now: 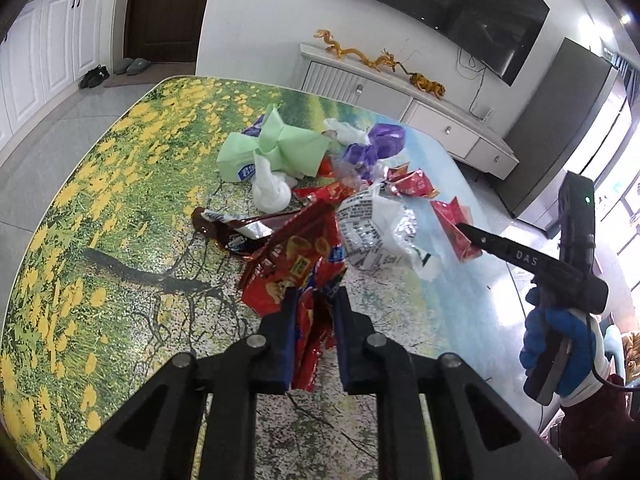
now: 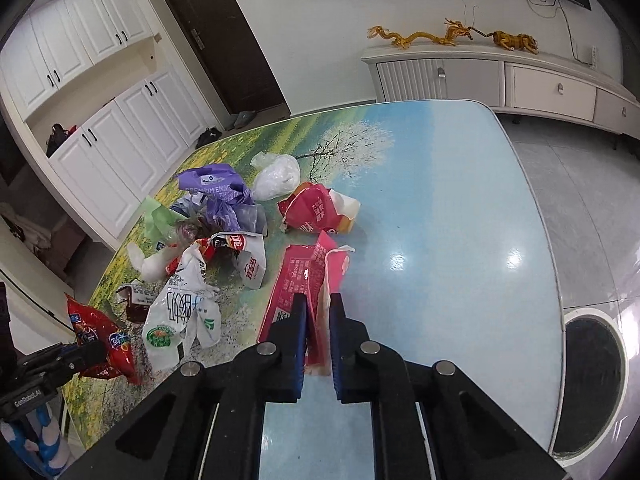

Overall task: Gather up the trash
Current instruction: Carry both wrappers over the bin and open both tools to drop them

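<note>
Left gripper (image 1: 314, 300) fingers pinch crinkled glossy red foil snack bag (image 1: 296, 256), lifted off glossy landscape-print table (image 1: 100, 200). Right gripper (image 2: 318, 308) fingers clamp flat pink plastic wrapper (image 2: 308, 276). Crumpled wrapper pile (image 2: 216, 216) at its 10 o'clock.

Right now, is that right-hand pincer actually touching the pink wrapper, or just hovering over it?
Touching. In the right wrist view the right gripper has both fingers pressed against the pink wrapper, a fold pinched between them.
</note>
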A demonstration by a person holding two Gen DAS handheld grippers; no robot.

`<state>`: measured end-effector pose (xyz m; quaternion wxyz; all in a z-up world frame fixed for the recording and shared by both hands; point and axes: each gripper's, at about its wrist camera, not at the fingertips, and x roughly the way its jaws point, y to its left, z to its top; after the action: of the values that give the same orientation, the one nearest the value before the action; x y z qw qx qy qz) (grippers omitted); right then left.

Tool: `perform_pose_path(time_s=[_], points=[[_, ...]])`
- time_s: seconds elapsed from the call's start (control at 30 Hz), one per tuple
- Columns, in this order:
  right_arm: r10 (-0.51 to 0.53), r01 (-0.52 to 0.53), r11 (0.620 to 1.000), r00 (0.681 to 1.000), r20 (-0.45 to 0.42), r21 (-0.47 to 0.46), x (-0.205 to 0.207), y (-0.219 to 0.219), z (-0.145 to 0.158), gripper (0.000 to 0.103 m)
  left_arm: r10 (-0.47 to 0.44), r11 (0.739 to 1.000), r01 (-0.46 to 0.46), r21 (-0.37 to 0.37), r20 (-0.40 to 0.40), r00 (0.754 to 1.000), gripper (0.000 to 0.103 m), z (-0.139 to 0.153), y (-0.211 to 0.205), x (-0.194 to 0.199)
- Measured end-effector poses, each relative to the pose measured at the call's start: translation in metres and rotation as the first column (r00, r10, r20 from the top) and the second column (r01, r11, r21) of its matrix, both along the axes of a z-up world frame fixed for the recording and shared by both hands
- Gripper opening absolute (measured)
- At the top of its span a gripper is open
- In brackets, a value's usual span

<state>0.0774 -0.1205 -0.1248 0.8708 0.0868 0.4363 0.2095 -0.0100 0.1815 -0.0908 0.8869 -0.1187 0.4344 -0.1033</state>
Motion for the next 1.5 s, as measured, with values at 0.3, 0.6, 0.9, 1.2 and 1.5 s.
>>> perform_pose_path(time_s=[0.3,0.6,0.9,1.2,1.5], points=[[-0.194,0.194,0.981,0.975,0.107,0.017,-0.061,-0.099,0.029,0.010,-0.202,0.979,0.199,0.040,0.094,0.975,0.015,0.052,-0.065,0.005],[-0.499,0.501,0.865,0.864,0.066,-0.022,-0.097,-0.236,0.005,0.010,-0.522,0.853,0.518,0.064,0.087,0.848,0.015,0.060,-0.237,0.048],[-0.593,0.592,0.805,0.805,-0.025,-0.034,-0.087,-0.308,-0.040,0.012,-0.643,0.765,0.641,0.064,0.014,0.766,0.019,0.026,-0.390,0.078],[-0.625,0.623,0.780,0.772,-0.116,-0.059,-0.067,-0.339,-0.088,0.038,-0.630,0.765,0.639,0.082,-0.110,0.769,0.043,-0.034,-0.461,0.106],[-0.659,0.656,0.751,0.741,-0.128,-0.068,-0.081,-0.348,-0.085,0.045,-0.618,0.785,0.619,-0.019,-0.103,0.780,0.051,-0.027,-0.453,0.116]])
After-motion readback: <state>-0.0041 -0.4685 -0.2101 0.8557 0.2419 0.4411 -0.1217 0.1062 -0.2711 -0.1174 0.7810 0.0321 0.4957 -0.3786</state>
